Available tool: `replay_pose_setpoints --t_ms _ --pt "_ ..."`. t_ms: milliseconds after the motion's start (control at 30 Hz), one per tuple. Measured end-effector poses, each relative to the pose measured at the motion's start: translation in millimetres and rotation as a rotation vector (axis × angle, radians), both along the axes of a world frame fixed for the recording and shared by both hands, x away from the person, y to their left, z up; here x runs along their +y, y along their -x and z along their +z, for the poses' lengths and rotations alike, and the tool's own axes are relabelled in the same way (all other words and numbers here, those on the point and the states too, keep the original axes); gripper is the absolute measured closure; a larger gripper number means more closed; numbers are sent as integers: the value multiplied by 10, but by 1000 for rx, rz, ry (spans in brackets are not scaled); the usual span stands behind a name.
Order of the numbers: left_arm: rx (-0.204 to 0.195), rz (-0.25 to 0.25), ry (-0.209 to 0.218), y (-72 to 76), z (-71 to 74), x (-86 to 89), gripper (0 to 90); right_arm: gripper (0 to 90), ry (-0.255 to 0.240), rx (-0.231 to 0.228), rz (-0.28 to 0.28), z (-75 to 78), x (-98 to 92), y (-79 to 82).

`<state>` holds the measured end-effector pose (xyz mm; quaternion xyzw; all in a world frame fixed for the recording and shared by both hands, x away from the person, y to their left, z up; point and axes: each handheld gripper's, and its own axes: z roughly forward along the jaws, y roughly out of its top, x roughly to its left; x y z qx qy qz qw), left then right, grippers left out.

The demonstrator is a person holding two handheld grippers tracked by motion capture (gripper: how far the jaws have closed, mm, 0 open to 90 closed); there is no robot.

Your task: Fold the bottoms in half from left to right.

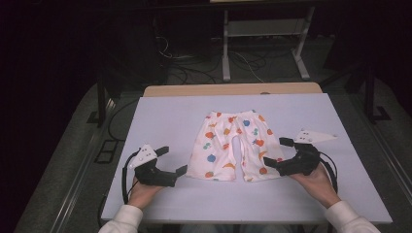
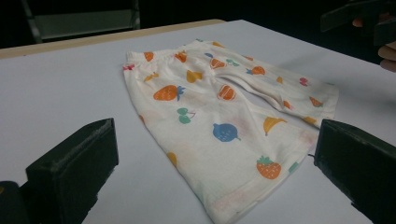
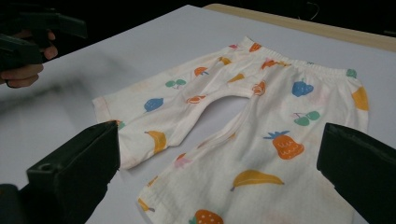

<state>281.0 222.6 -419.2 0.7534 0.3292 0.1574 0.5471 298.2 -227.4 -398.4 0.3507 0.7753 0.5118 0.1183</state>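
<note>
As the high view shows, the shorts [image 1: 235, 145] lie flat mid-worktop [image 1: 160, 116], cuffs toward the near edge, with the left claw [image 1: 171, 164] and right claw [image 1: 276, 154] both spread beside them. Left gripper view: a low jaw could pinch one layer only. Right gripper view: the far leg [image 3: 140, 121] may drag and wrinkle if the lifts are uneven.

the high view looks forward and down over the whole table [image 1: 160, 116] from the person's side. each gripper view sits low and close above the tabletop, looking along its own jaws, inward from the left and the right. all three share the shorts [image 1: 235, 145] [image 2: 219, 116] [image 3: 252, 121].
</note>
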Motion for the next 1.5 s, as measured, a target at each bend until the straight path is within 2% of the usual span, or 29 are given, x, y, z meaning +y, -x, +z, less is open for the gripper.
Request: replay_pose_setpoints --t_ms 1500 --pt "7 -8 14 -2 -1 -3 0 0 25 13 75 225 564 -486"
